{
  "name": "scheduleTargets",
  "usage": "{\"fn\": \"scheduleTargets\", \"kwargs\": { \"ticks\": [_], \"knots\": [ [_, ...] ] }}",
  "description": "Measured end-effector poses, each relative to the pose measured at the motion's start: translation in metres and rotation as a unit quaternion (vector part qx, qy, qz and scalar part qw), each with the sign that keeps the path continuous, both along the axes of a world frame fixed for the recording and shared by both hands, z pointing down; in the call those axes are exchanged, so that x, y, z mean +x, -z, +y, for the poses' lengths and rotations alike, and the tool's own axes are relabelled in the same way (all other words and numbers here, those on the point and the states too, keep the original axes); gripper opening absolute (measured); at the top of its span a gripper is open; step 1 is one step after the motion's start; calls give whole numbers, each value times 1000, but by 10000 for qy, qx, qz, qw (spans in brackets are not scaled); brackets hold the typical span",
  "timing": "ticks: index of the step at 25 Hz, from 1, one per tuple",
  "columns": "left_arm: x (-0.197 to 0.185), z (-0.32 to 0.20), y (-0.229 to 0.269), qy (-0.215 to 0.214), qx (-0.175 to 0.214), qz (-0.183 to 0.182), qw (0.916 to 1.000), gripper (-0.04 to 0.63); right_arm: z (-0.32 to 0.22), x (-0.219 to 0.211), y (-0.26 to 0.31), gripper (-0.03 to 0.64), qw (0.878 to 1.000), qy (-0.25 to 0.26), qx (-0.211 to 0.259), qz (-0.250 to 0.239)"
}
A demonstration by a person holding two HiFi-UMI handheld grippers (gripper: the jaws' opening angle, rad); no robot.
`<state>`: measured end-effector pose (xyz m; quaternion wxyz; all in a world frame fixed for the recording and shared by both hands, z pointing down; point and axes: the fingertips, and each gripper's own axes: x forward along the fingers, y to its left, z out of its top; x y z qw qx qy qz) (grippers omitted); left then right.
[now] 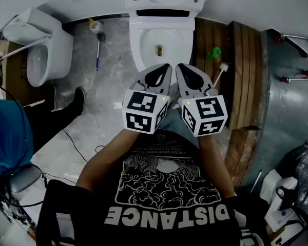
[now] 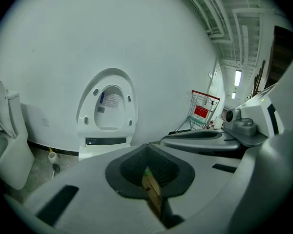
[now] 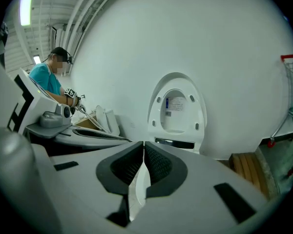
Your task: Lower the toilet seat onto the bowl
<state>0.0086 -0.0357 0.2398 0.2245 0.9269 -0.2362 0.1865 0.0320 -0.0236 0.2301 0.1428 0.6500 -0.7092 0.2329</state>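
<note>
1. Toilet seat (image 3: 155,112) stands raised and upright against the white wall, well above the bowl (image 1: 138,45) and not resting on it. Its underside faces the person.
2. In the head view the bowl sits at the top centre, open, directly ahead of both tools.
3. The left gripper (image 1: 167,66) and the right gripper (image 1: 179,66) are held side by side, almost touching. Their tips are level with each other near the front rim of the bowl.
4. Both point forward and tilt somewhat downward toward the toilet.
5. Each carries its marker cube (image 1: 146,109) at the rear, close to the person's chest.
6. The left forearm (image 1: 105,158) and the right forearm (image 1: 215,158) reach up from the bottom of the head view. They are bare and angled inward so the hands meet in the middle.
7. The left tool's jaws are pressed together with nothing between them.
8. The right tool's jaws are likewise clenched and empty.
9. To the left a second toilet (image 1: 38,55) stands on the grey floor, with a long-handled brush (image 1: 98,47) between the two toilets.
10. A wooden platform (image 1: 236,76) lies to the right of the bowl.
11. Another person in a blue top (image 1: 5,132) stands at the far left edge.
</note>
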Motion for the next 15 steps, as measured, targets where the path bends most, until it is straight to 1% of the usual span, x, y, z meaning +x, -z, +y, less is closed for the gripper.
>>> {"fn": "scheduleTargets", "kwargs": {
  "ticks": [5, 12, 15],
  "knots": [
    [11, -14, -4, 1, 39, -97, 9999, 11, -11, 13, -5, 20, 10000, -34, -4, -63],
    [48, -47, -9, 63, 76, -181, 9998, 11, -42, 50, -13, 20, 9998, 53, -12, -173],
    [65, -64, -13, 84, 12, -205, 9998, 11, -61, 67, -17, 20, 9997, 117, -40, -215]
  ]
}}
